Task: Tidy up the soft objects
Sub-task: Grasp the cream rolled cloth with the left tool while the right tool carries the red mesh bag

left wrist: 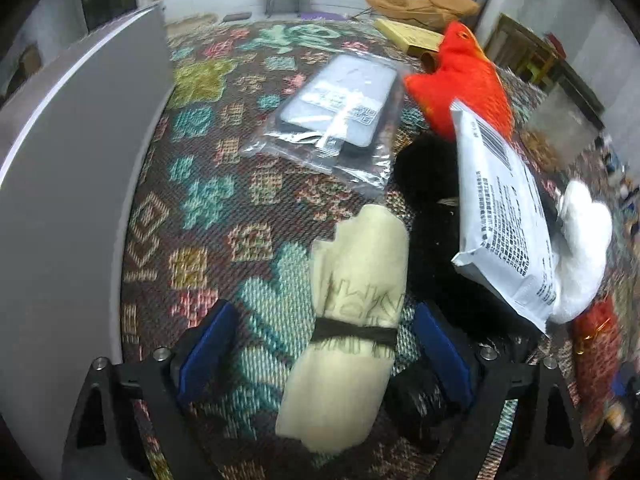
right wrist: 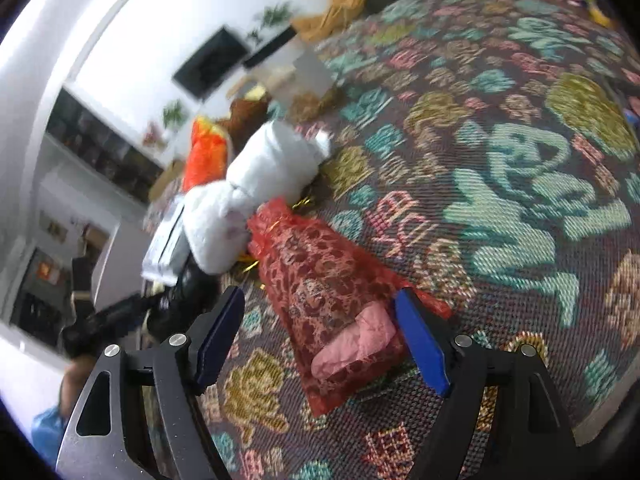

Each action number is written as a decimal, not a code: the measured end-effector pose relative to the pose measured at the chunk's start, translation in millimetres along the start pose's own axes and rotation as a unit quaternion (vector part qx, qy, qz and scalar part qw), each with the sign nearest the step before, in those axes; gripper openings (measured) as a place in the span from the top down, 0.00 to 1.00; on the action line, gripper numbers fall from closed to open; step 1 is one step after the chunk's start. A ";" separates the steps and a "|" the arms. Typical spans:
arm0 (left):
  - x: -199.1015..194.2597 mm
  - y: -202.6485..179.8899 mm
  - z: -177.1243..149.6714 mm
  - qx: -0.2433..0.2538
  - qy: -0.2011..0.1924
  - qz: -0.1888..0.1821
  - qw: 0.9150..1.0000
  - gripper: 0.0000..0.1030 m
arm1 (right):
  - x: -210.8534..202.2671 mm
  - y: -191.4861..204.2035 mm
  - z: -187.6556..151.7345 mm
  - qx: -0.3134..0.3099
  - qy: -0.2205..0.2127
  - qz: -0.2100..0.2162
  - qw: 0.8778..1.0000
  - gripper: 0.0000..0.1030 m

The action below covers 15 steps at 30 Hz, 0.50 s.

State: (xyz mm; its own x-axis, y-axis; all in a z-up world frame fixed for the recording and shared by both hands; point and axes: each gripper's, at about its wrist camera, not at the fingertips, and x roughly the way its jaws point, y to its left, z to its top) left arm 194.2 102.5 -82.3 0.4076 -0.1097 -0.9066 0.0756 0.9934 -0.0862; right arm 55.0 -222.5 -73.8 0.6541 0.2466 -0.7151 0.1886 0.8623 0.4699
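In the left wrist view a cream rolled cloth [left wrist: 352, 304], tied with a black band, lies on the patterned tablecloth between the blue pads of my left gripper [left wrist: 326, 320]. The jaws stand apart with clear room on the left side. In the right wrist view my right gripper [right wrist: 320, 300] straddles a red lace pouch [right wrist: 320, 292] with pink tissue [right wrist: 356, 344] inside. Its right pad sits close against the pouch and its left pad is apart from it. Nearby lie an orange plush fish [left wrist: 460, 80], a white plush [right wrist: 256, 184] and a black furry item [left wrist: 432, 200].
A grey mailer bag [left wrist: 500, 208] leans on the white plush [left wrist: 580, 248]. A clear plastic packet [left wrist: 340, 116] lies farther back, with a yellow box [left wrist: 408, 34] behind it. A grey bin wall [left wrist: 80, 160] stands at the left. A person's arm [right wrist: 80, 376] shows at the lower left.
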 end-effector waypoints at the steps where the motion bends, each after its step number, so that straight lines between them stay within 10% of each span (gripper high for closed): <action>1: -0.6 -2.9 0.1 0.013 -0.003 0.013 1.000 0.40 | 4.0 10.1 7.2 -0.040 0.019 -0.011 0.999 0.21; 2: -3.6 -5.1 0.4 0.024 -0.008 0.013 1.000 0.63 | 10.5 22.3 13.3 -0.086 0.043 -0.023 0.995 0.21; 7: -32.7 7.8 -5.0 -0.026 -0.016 -0.055 0.998 0.63 | 53.4 62.3 12.1 -0.255 0.144 -0.108 0.950 0.22; 8: -41.8 9.1 -7.4 -0.030 -0.023 -0.064 0.997 0.63 | 58.9 61.5 11.4 -0.265 0.151 -0.139 0.942 0.56; 9: -54.8 11.1 -12.0 -0.036 -0.032 -0.078 0.996 0.63 | 56.4 55.3 15.9 -0.250 0.145 -0.156 0.944 0.74; 15: -128.2 19.3 -38.0 -0.028 -0.092 -0.130 0.987 0.63 | 0.4 29.4 44.3 -0.106 0.096 -0.052 0.988 0.75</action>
State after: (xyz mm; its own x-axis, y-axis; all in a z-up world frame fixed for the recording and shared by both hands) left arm 108.8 137.0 16.6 0.5394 -0.3601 -0.7612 0.1505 0.9306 -0.3336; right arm 93.2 -216.6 -37.3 0.4837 0.2128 -0.8489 0.0766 0.9560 0.2833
